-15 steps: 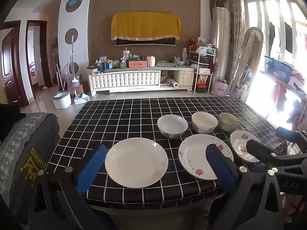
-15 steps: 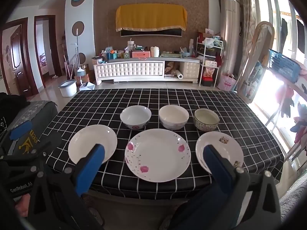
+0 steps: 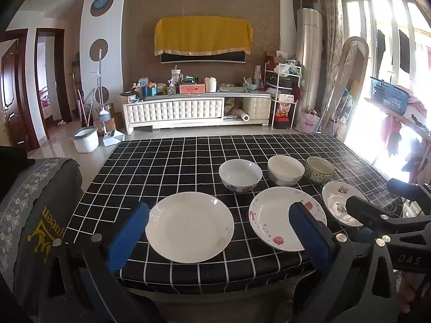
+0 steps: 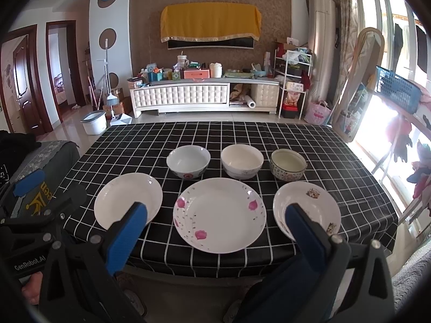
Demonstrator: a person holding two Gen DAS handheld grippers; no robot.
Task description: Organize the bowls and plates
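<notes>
Standing in two rows on the black tabletop with the white grid pattern [image 4: 323, 145] are three plates and three bowls. The front row, nearest the tabletop edge, holds the plain white round plate [image 4: 128, 200] [image 3: 190, 226] on the left, the larger white plate with pink flower prints [image 4: 219, 214] [image 3: 272, 215] in the middle, and the small white plate with brown printed motifs [image 4: 312, 204] [image 3: 336, 199] on the right. The back row holds the white bowl with a red mark on its outer wall [image 4: 188, 161] [image 3: 240, 175], the cream-white bowl [image 4: 242, 164] [image 3: 286, 169], and the bowl with a dotted patterned outer wall [image 4: 288, 164] [image 3: 320, 169]. All six pieces sit upright and apart from one another.

The left gripper [image 3: 219, 239] hangs in front of the near tabletop edge, facing the plain white plate, with its blue-padded fingers [image 3: 128, 237] spread wide and nothing between them. The right gripper [image 4: 215, 238] hangs before the flowered plate, its blue-padded fingers [image 4: 126, 238] likewise spread wide and holding nothing. Neither gripper touches any dish.

Behind the tabletop stand a white tufted media cabinet [image 4: 183, 98] loaded with small items, a yellow cloth [image 4: 211, 23] draped on the brown wall, and a white bucket [image 4: 93, 122] on the floor.
</notes>
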